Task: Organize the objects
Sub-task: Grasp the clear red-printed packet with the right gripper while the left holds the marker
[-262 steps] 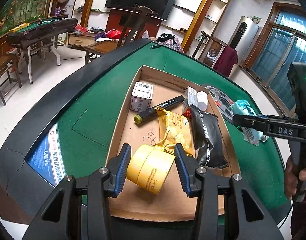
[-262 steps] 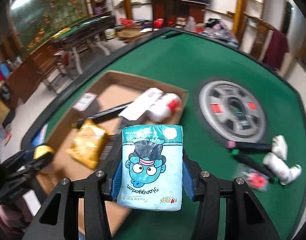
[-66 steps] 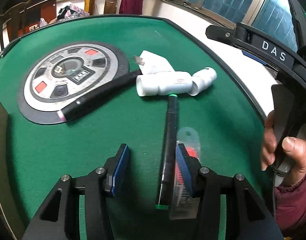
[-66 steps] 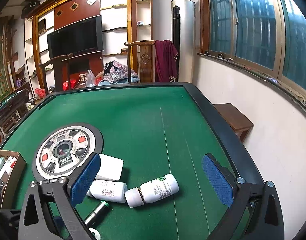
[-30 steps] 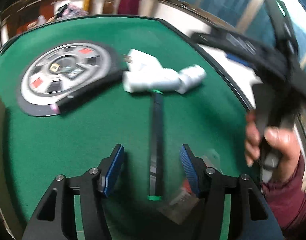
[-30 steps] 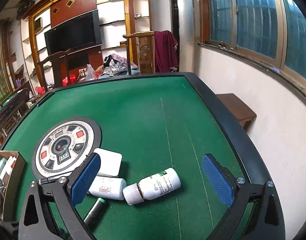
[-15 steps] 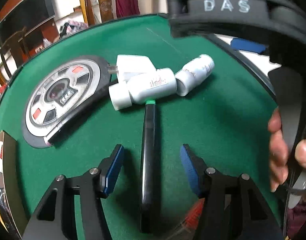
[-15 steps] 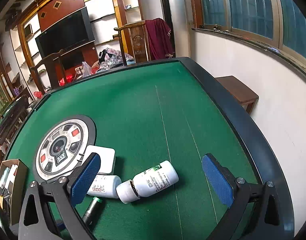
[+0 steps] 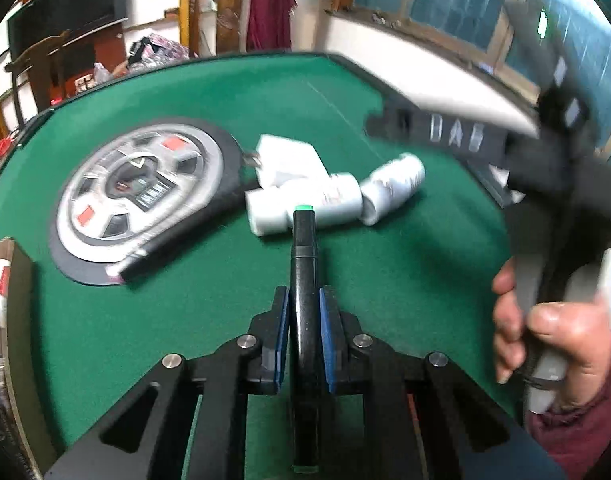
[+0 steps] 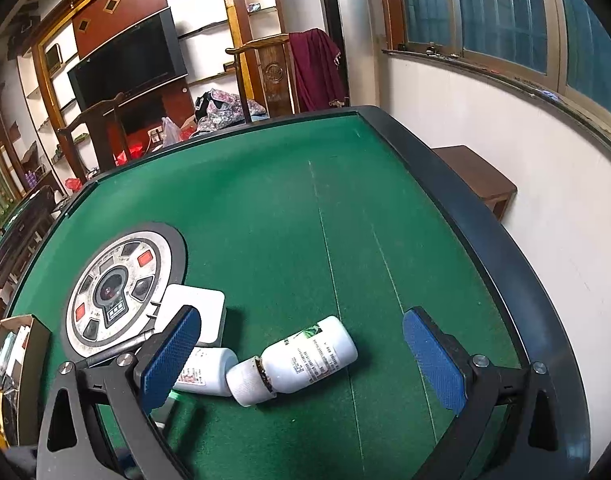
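On the green felt table point(image 9: 209, 280), between your left gripper point(image 9: 301, 320) pads: one black marker point(image 9: 303, 264), green-capped, clamped mid-barrel. Likely light, rigid, smooth; grip there, near its balance. Long axis runs straight ahead; far tip points at the two white bottles point(image 9: 333, 200), tip just beside them. Right gripper point(image 10: 301, 360): spread wide, empty, above the bottles.

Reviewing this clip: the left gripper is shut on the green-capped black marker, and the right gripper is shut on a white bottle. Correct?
Not quite. The right wrist view shows the right gripper open, with the white bottle lying on the green felt between its spread fingers. The left gripper is indeed shut on the green-capped black marker.
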`<move>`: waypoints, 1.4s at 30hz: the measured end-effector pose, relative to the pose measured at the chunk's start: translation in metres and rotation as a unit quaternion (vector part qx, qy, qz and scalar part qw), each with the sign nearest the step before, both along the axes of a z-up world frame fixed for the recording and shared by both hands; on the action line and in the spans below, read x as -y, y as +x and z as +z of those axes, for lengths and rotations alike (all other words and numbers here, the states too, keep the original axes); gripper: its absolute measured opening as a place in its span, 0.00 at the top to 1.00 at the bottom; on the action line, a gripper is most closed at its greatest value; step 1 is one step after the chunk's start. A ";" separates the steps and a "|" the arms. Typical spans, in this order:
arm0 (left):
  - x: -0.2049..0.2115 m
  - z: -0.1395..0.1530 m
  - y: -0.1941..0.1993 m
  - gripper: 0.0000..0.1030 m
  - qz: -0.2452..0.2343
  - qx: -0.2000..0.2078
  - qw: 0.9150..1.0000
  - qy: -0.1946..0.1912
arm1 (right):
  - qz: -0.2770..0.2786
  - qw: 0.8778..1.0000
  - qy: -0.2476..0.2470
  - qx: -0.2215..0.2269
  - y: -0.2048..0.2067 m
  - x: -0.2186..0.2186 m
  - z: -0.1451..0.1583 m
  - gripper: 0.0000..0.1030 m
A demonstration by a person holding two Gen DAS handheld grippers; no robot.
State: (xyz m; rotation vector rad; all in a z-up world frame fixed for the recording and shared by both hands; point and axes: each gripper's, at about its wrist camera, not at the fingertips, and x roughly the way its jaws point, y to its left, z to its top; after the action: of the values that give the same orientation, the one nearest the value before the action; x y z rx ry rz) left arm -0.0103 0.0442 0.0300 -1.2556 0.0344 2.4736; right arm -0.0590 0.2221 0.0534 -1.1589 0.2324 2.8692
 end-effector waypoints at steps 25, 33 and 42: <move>0.126 0.040 0.118 0.86 0.088 -0.037 0.991 0.089 | -0.006 1.000 -0.017 -0.016 0.054 -0.019 0.002 0.00; 0.144 0.025 0.147 0.86 0.094 -0.035 0.986 0.134 | 0.066 0.995 -0.048 0.061 0.098 0.010 -0.011 0.00; 0.163 0.021 0.165 0.86 0.106 -0.039 0.982 0.151 | 0.119 0.988 0.023 0.096 0.116 0.096 -0.039 0.14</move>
State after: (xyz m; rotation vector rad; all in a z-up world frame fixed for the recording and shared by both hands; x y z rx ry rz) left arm 0.1543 -0.1184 0.0507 -1.0806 -0.4602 2.5794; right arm 0.0566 0.1264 0.0146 -1.5391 0.0218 2.9114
